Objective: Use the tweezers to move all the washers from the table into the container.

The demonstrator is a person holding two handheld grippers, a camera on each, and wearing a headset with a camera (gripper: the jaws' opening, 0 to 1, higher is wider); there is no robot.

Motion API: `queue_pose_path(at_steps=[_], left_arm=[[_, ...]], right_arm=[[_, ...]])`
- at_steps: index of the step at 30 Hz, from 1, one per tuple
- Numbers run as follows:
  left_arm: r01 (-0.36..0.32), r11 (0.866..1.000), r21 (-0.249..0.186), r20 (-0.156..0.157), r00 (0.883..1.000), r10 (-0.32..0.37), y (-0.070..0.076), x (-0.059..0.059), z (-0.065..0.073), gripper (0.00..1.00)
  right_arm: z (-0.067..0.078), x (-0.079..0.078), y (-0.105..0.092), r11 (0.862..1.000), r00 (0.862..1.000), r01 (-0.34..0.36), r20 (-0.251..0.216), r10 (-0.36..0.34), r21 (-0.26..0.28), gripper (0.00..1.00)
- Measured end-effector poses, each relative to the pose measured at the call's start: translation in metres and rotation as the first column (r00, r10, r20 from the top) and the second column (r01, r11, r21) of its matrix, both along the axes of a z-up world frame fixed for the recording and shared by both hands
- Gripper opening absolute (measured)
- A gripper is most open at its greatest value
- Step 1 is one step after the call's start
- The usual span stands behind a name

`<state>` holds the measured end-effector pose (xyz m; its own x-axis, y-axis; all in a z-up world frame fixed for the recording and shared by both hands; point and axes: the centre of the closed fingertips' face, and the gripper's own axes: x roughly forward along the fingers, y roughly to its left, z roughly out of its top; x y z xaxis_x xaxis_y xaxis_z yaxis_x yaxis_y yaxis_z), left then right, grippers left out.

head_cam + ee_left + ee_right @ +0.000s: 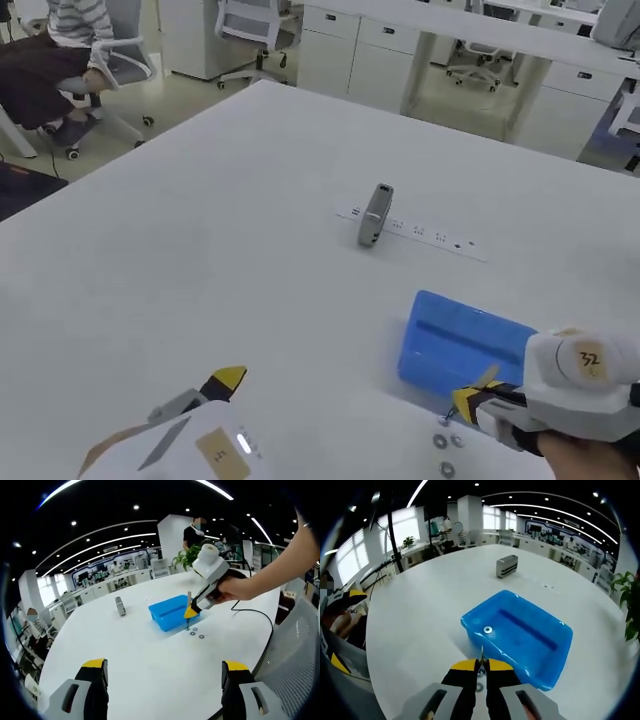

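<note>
Right gripper (480, 667) clenched on tweezers (481, 652), jaws pressed together on the shank, thin tip sticking out forward along the gripper's own line. In the right gripper view the tip ends at the near wall of the blue container (535, 645). So the container lies straight ahead of the tool, its long side slanting off to the right and away. One washer (487, 629) already lies inside, on the floor by the corner closest to the tip.

Loose washers (193, 632) on the table (150, 665): three, in a short cluster just beside the container's near wall, on the gripper's side of it. The left gripper view shows the tweezers angled down, tip at or just above the one closest to the container. Contact cannot be told, too small. In the head view the cluster sits under and slightly left of the right gripper's nose.

Judgement: pick-up is downward, drop-off is forward over the wall, a short hop. The next move depends on the tip closing across one washer's edge. They are thin and flat, so they will likely skid or slip out.

Left gripper (162, 680) released, jaws wide apart, nothing between them, well apart from washers and container across bare table. Right is far nearer, so the work falls to it.
</note>
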<state>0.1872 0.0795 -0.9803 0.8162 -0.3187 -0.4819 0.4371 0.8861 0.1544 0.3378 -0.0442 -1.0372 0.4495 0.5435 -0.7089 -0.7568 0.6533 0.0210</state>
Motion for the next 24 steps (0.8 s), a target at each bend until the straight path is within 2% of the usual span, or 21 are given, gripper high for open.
queue_pose_path(at_steps=[5, 9, 14, 24], left_arm=[[0.0, 1.0, 0.002, 0.005, 1.0, 0.0, 0.0, 0.0, 0.001, 0.96], [0.0, 1.0, -0.012, 0.017, 1.0, 0.001, 0.0, 0.0, 0.004, 0.97], [-0.007, 1.0, -0.014, 0.025, 1.0, 0.007, 0.001, 0.001, 0.005, 0.97], [0.001, 1.0, -0.018, 0.024, 1.0, -0.001, 0.0, 0.0, 0.005, 0.97]], right_arm=[[0.003, -0.003, 0.002, 0.999, 0.999, -0.038, 0.013, 0.038, -0.034, 0.01], [0.009, -0.006, 0.003, 0.998, 0.999, -0.05, 0.015, 0.05, -0.033, 0.01], [0.024, -0.008, 0.005, 0.999, 0.998, -0.052, 0.026, 0.052, -0.002, 0.01], [0.044, -0.002, 0.007, 0.998, 0.997, -0.058, 0.05, 0.057, 0.021, 0.01]])
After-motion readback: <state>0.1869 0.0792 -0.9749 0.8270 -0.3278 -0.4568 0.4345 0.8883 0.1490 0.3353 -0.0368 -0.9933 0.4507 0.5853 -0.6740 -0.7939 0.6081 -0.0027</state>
